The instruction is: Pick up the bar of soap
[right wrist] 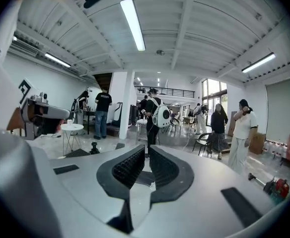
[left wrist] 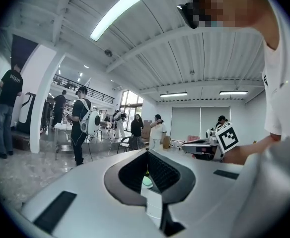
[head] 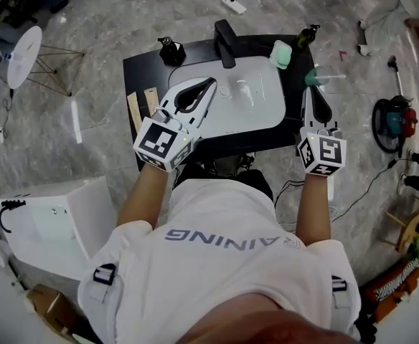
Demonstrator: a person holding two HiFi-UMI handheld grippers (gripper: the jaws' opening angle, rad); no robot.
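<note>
In the head view the soap (head: pixel 281 54) lies at the back right corner of the sink (head: pixel 267 113), beside the faucet (head: pixel 225 43), well ahead of both claws and touching neither. The left claw (head: pixel 211 84) is over the sink's front left part and angled toward the soap, forearm stretched forward, with bare basin between. The right claw (head: pixel 313 95) points forward at the right edge of the table (head: pixel 141 70). In the left gripper view the left claw (left wrist: pixel 147 152) has its tips together, gripping nothing. In the right gripper view the right claw (right wrist: pixel 147 150) is closed and empty.
</note>
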